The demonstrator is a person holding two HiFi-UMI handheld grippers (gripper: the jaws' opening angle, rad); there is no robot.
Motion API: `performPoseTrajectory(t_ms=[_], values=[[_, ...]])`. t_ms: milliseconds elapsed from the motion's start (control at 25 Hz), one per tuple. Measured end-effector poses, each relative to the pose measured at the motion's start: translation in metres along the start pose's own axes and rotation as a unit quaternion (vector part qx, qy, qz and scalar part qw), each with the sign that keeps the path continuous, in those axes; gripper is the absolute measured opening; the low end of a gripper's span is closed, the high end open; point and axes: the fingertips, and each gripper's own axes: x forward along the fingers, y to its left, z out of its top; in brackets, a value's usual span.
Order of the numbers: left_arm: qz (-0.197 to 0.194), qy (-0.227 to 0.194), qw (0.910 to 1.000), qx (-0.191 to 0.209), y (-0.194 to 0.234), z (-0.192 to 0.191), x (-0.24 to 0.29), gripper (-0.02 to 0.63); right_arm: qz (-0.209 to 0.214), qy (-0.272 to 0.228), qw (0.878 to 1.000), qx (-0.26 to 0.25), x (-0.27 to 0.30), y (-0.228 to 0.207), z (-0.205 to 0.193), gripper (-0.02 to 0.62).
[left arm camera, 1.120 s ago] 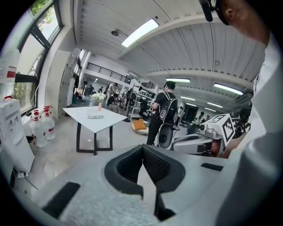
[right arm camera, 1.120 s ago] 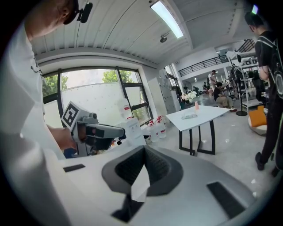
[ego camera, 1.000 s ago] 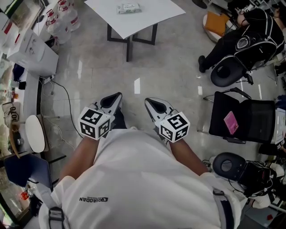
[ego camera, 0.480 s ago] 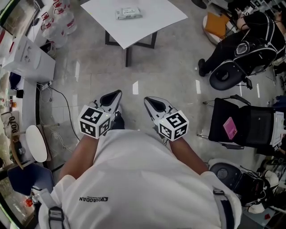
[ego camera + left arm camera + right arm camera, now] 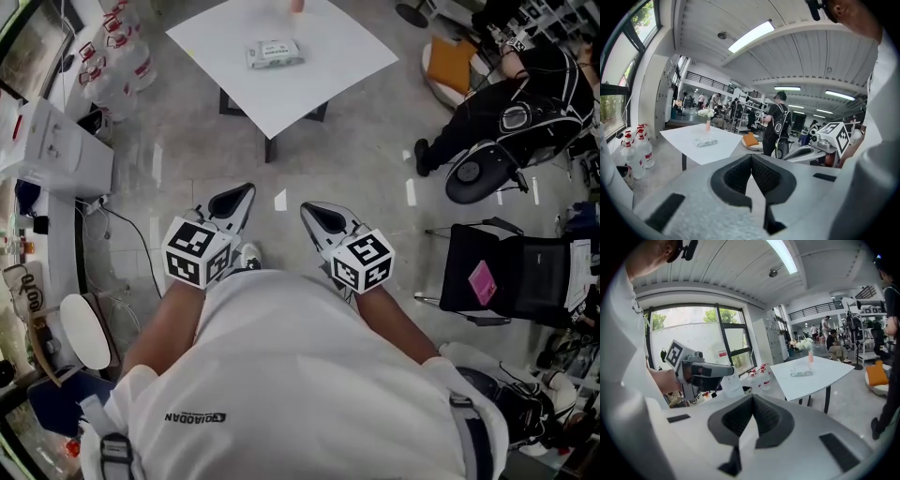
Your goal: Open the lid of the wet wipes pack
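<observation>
You're on the approach, left gripper point(image 5: 240, 194) and right gripper point(image 5: 315, 215) well short of the pack point(image 5: 275, 53) on the bench point(image 5: 337, 52), fingers point(image 5: 764, 176) together and empty; next, reach its lid.

Left gripper point(image 5: 240, 197) and right gripper point(image 5: 314, 214) side by side, jaws together.

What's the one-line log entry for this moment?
stage: pre-contact | left tool: shut, empty | right tool: shut, empty | wet wipes pack: lying on white table, far ahead of both tools
</observation>
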Motion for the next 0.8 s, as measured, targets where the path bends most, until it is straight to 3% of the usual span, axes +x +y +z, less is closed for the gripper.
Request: performPoseTrajectory(t_ms=[440, 800], values=[[-0.017, -0.001, 0.9998, 0.007, 0.081, 0.021, 0.023, 0.009, -0.018, 0.003, 1.0, 0.005, 0.074, -0.021, 0.034, 0.006], [-0.029, 0.013, 0.9995, -0.003, 0.107, 0.017, 0.039, 0.009, -0.034, 0.009, 0.999, 0.014, 0.095, -0.039, 0.044, 0.006]])
